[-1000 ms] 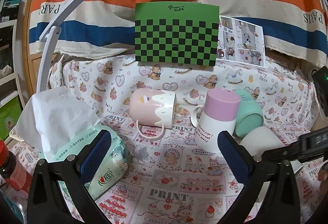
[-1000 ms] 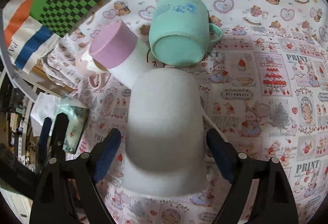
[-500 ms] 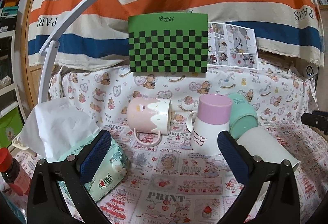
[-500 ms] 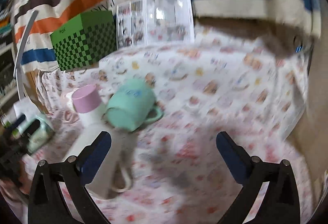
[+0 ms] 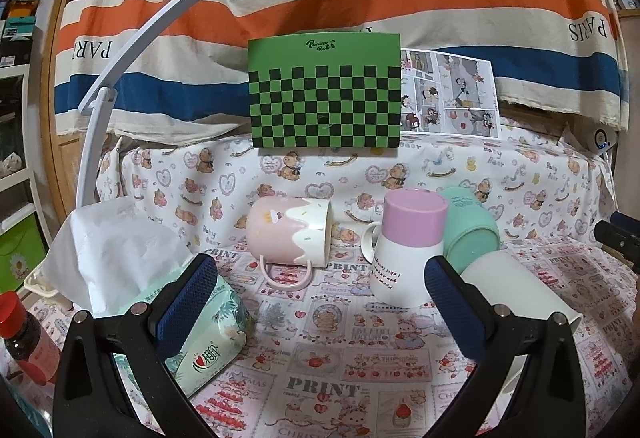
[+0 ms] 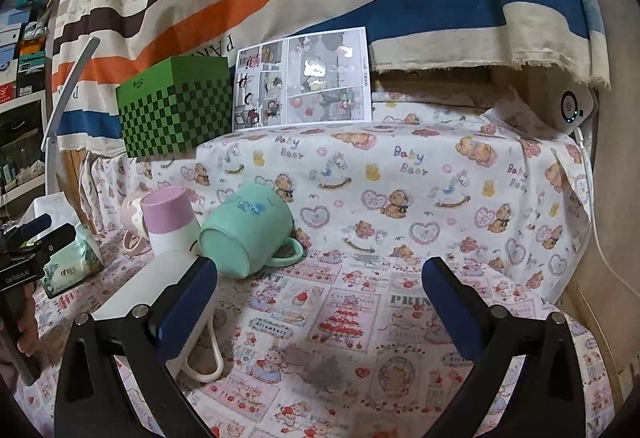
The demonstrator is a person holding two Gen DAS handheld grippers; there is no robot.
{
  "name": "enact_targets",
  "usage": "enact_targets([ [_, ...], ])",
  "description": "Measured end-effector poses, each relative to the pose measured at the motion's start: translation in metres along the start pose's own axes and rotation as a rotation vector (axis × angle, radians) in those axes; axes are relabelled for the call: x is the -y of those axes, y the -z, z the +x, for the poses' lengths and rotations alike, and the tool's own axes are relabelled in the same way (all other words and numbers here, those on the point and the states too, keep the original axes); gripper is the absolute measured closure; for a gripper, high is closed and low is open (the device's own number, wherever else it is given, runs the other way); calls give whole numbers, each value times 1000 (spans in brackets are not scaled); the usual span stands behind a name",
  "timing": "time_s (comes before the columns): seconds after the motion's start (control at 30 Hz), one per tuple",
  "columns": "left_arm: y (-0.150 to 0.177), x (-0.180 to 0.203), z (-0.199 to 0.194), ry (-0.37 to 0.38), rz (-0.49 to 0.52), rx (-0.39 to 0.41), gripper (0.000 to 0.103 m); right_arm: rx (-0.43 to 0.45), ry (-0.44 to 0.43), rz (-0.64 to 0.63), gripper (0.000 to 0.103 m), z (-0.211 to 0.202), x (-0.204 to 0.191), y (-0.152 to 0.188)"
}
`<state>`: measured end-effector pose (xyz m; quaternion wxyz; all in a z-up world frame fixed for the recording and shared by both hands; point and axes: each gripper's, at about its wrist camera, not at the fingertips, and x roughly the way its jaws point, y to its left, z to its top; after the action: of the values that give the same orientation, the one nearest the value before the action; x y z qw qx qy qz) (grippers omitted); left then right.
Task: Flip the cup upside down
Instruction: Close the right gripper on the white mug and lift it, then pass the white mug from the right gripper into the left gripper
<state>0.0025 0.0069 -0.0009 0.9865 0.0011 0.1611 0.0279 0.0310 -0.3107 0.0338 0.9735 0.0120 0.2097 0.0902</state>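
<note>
Grippers [image 5: 320,290] [image 6: 319,294] level w/ tablecloth [image 6: 400,197], jaws wide, nothing held.

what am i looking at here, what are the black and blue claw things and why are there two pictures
The claws are hand-held grippers, one in each of a person's hands, each with a fisheye camera looking along its fingers. One picture is from the left gripper, the other from the right gripper. Both are open and hold nothing. On the patterned cloth lie four cups: a pink cup on its side, a purple-bottomed cup already upside down, a teal cup tipped over, and a white cup on its side. There is also a tissue pack and a green checkered box.
</note>
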Motion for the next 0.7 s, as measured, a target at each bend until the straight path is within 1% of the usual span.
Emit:
enact_targets([
  [0.1,0,5,1,7,25,-8,0,1,27,3,0,0,0,0],
  [0.17,-6,11,6,5,57,-44,0,5,46,-1,0,-1,-1,0],
  [0.2,-11,14,8,19,64,-73,0,10,51,-6,0,-2,-2,0],
  [0.23,-17,18,11,51,65,-107,0,15,54,-12,0,-3,-3,0],
  [0.27,-25,22,14,86,61,-154,0,22,56,-21,0,-4,-5,0],
  [0.3,-35,27,18,105,51,-209,0,26,57,-28,0,-5,-6,0],
  [0.37,-51,39,27,96,45,-318,0,38,65,-48,0,-7,-10,1],
  [0.4,-58,46,33,109,44,-393,0,46,72,-59,0,-9,-12,1],
  [0.47,-66,58,42,141,14,-495,0,58,82,-67,0,-11,-15,2],
  [0.5,-69,65,46,166,-10,-531,0,61,85,-67,0,-12,-15,2],
  [0.53,-69,71,48,176,-24,-547,0,65,91,-62,0,-13,-14,2],
  [0.6,-69,87,56,168,-28,-601,0,69,104,-51,0,-14,-12,1],
  [0.63,-67,94,59,177,-30,-634,0,67,115,-46,0,-14,-11,1],
  [0.7,-60,106,69,238,-59,-706,0,69,132,-40,0,-14,-10,1],
])
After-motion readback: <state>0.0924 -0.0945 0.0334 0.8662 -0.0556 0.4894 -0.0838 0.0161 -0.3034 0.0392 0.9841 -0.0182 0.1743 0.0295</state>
